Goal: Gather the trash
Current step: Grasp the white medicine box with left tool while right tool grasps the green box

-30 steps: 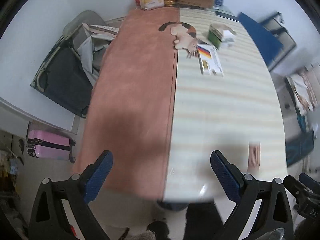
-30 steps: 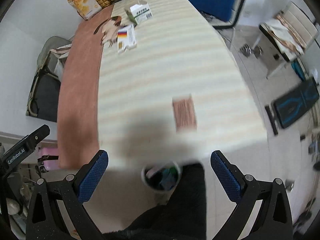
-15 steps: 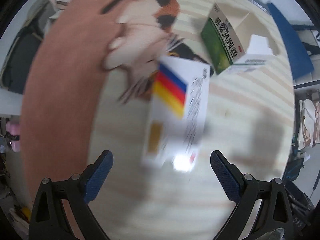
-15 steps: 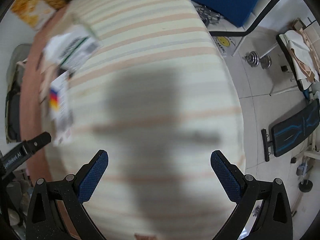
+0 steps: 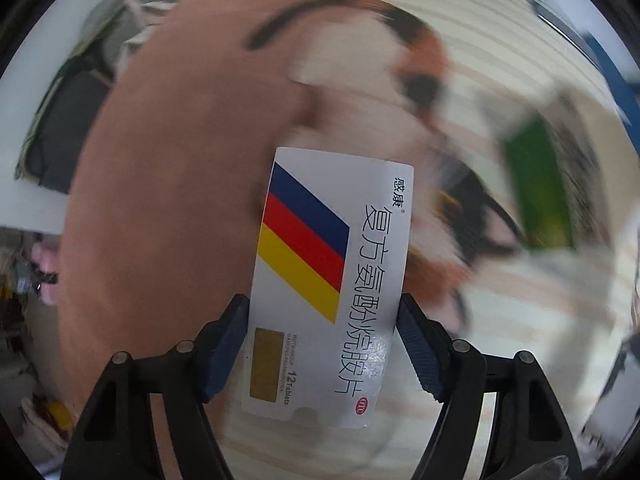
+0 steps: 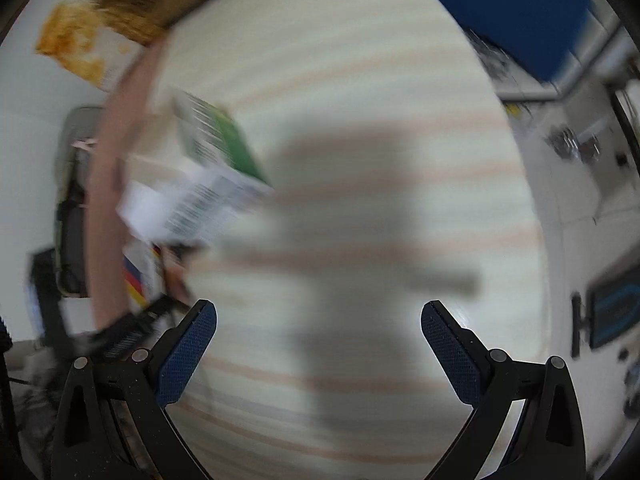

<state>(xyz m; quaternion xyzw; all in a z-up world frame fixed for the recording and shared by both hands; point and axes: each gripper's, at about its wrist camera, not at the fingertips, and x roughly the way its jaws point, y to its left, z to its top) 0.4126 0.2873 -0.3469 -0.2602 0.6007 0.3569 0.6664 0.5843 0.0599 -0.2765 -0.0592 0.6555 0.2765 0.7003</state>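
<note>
Jaws of left gripper [image 5: 322,320] clamped on white tablet box [image 5: 328,280], above table [image 5: 168,200]. Right gripper [image 6: 319,336]: jaws spread, empty. Step: pickup. Next, by judgement: carry to bin; green box [image 6: 224,140] remains.

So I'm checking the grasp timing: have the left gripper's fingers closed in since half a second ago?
Yes. The left gripper was spread wide of the white medicine box; now both fingers press its long sides.

Medicine box [image 5: 328,280] between the left tongs [image 5: 322,344], above the tabletop [image 6: 360,120], second box [image 5: 540,184] to its right, right tongs [image 6: 319,354] over bare tabletop
</note>
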